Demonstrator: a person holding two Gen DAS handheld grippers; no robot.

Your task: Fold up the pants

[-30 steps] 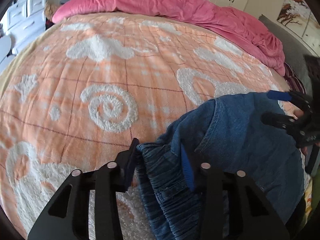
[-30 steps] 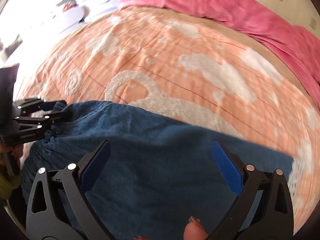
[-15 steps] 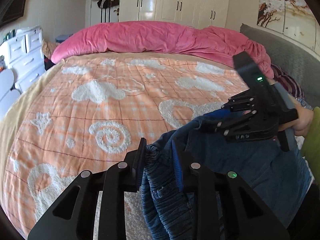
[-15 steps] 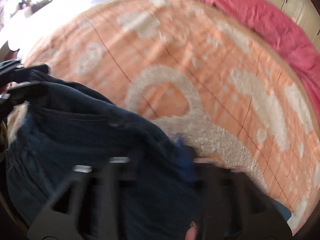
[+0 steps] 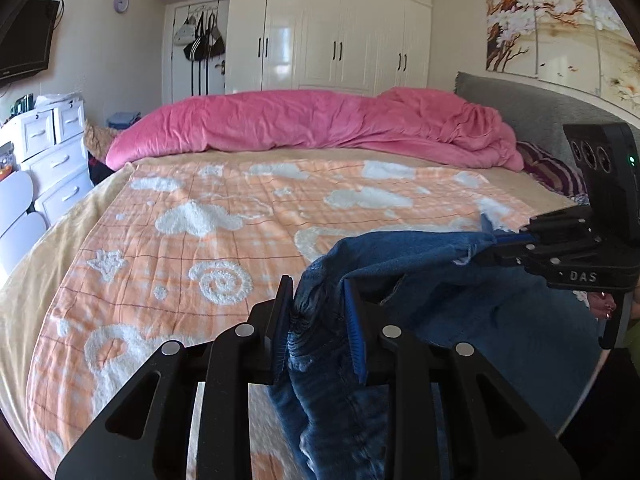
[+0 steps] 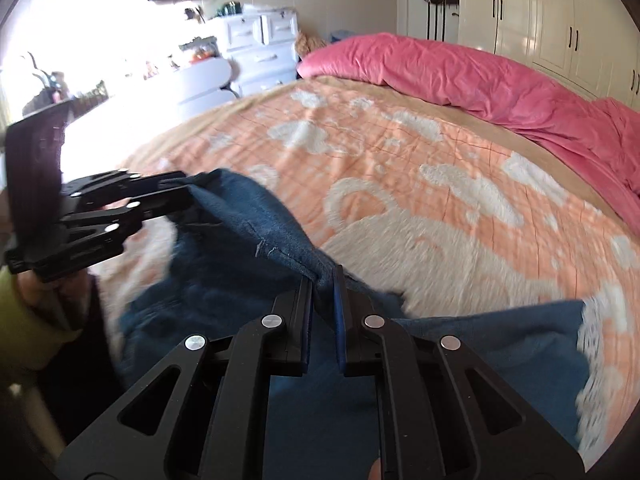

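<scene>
Here both tongs, left (image 5: 318, 320) & right (image 6: 322, 312), clench the pants (image 5: 420, 272); only right view shows hem w/ bedspread (image 6: 400, 168).

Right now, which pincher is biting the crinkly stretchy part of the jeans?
The left gripper: it clamps the gathered, ribbed waistband. The right gripper pinches smooth denim of the pants.

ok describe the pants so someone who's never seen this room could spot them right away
Start at the big bed with the orange checked blanket and pink duvet along its far side. At the near edge, the blue denim pants hang gripped between the left claw and right claw. They are the only dark blue fabric there.
</scene>
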